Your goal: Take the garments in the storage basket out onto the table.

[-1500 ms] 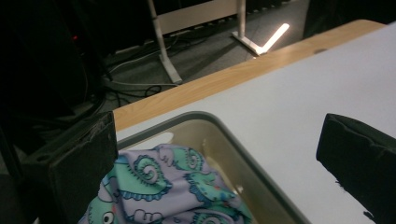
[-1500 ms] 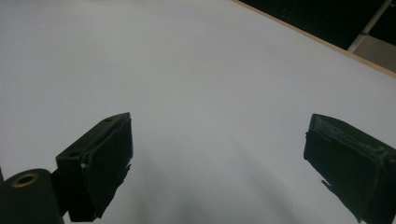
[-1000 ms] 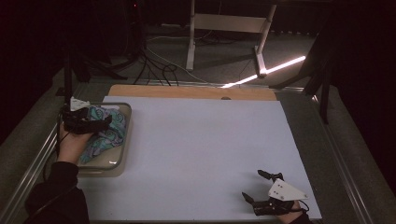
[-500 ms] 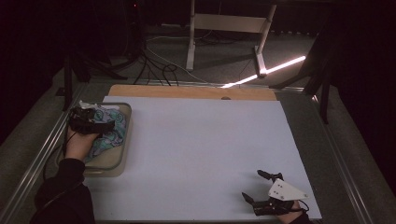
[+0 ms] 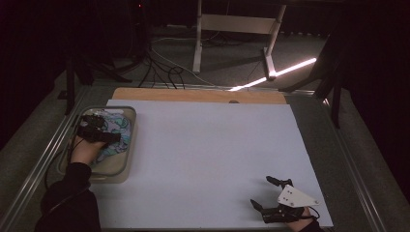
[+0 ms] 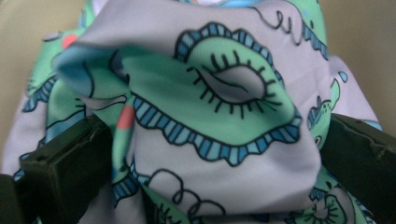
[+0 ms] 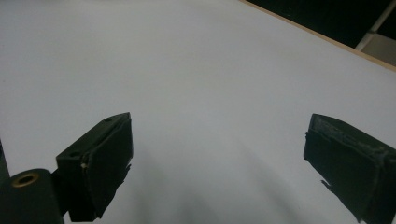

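One patterned cloth (image 5: pixel 114 131), bunched. One beige tray (image 5: pixel 126 159). Two hand-held grippers: left hand-held gripper (image 5: pixel 96 134), right hand-held gripper (image 5: pixel 265 193). One white tabletop (image 5: pixel 208 154). One wooden board (image 5: pixel 193 95) along far edge.

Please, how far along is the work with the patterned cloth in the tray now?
Done: the left gripper has reached into the tray. In hand: its jaws stand on both sides of a bunched fold of the cloth, not closed. Left: gripping and lifting it out. The right gripper rests open on the white table.
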Demonstrator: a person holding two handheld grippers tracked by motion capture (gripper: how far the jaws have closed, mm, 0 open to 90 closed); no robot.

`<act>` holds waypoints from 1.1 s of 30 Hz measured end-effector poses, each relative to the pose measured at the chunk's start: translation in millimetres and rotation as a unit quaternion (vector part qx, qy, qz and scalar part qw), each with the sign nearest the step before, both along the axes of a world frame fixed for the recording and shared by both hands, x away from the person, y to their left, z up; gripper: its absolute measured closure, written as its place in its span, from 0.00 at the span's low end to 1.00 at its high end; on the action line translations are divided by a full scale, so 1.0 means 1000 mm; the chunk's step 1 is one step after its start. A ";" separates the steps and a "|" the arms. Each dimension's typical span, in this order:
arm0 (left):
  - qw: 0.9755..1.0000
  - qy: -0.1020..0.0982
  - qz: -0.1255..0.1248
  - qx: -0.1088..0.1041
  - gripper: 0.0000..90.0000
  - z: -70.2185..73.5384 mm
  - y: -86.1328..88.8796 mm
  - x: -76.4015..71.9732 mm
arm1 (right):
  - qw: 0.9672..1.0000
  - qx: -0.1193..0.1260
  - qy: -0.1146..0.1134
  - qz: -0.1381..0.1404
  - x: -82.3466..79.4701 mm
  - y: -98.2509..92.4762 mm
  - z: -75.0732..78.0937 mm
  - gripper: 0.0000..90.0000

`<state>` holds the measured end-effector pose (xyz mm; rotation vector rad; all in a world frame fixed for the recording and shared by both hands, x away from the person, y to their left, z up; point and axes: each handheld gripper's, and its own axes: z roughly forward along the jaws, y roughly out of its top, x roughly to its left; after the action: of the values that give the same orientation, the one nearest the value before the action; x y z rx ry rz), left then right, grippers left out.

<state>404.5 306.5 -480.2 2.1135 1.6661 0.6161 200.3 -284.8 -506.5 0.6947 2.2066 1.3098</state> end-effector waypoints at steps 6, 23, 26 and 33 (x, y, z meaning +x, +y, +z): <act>0.999 0.042 0.012 -0.006 0.00 -0.008 0.002 0.003 | 1.000 0.001 -0.001 0.001 0.000 0.000 0.000 0.09; 0.995 0.097 -0.002 -0.011 0.35 -0.010 0.003 0.006 | 1.000 0.000 -0.001 0.004 0.000 0.000 0.000 0.09; 0.995 0.094 -0.018 0.002 0.59 -0.007 0.003 0.003 | 1.000 -0.001 -0.002 0.004 0.000 0.000 0.000 0.09; 0.996 0.087 -0.021 0.026 0.80 0.004 -0.001 0.001 | 1.000 0.000 0.000 0.006 -0.001 0.000 0.000 0.09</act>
<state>405.5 305.9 -476.3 2.2909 1.7079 0.4799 199.2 -284.4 -506.2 0.6828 2.2132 1.3149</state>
